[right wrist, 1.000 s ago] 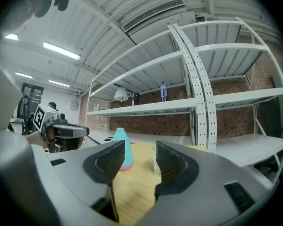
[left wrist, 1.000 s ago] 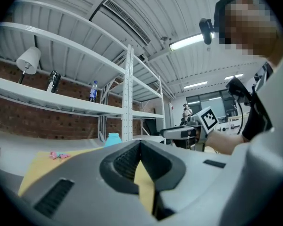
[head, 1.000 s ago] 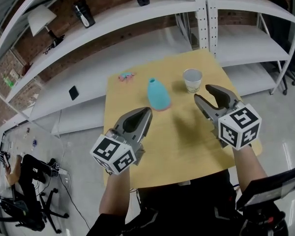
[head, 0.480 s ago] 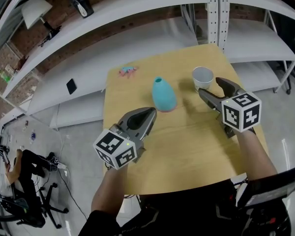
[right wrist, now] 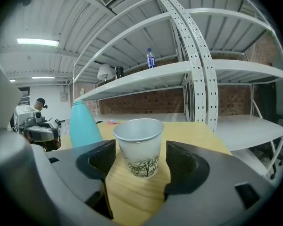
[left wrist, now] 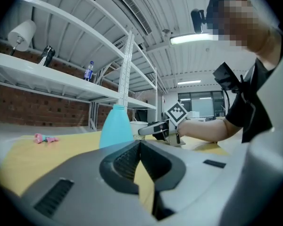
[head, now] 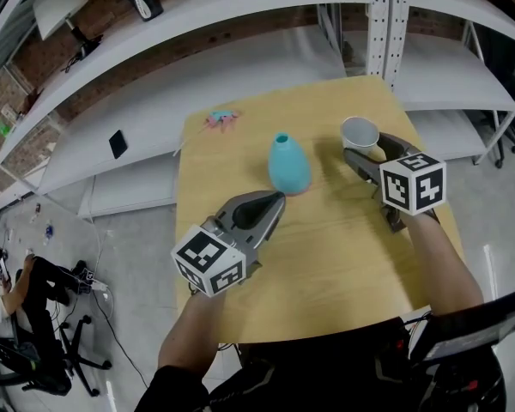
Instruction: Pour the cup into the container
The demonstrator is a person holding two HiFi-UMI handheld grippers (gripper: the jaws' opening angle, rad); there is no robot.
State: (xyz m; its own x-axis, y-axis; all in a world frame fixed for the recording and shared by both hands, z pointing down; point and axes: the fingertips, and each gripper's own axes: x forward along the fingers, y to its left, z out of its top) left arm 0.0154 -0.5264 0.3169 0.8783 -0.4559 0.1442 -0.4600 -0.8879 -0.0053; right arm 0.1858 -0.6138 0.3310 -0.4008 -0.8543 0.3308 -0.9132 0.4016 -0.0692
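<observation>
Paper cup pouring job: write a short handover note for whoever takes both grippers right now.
Left gripper: jaws together, empty, low over the table, near the blue container.
Right gripper: jaws have just been opening and stand wide. The paper cup is between them, but the pads do not touch it.
Things: the cup stands upright on the table's far right part. The container stands upright to its left, apart from it.
Done: approach to the cup only.
Left: close on the cup, lift it, tip it over the container's narrow mouth. The cup's contents cannot be made out.
</observation>
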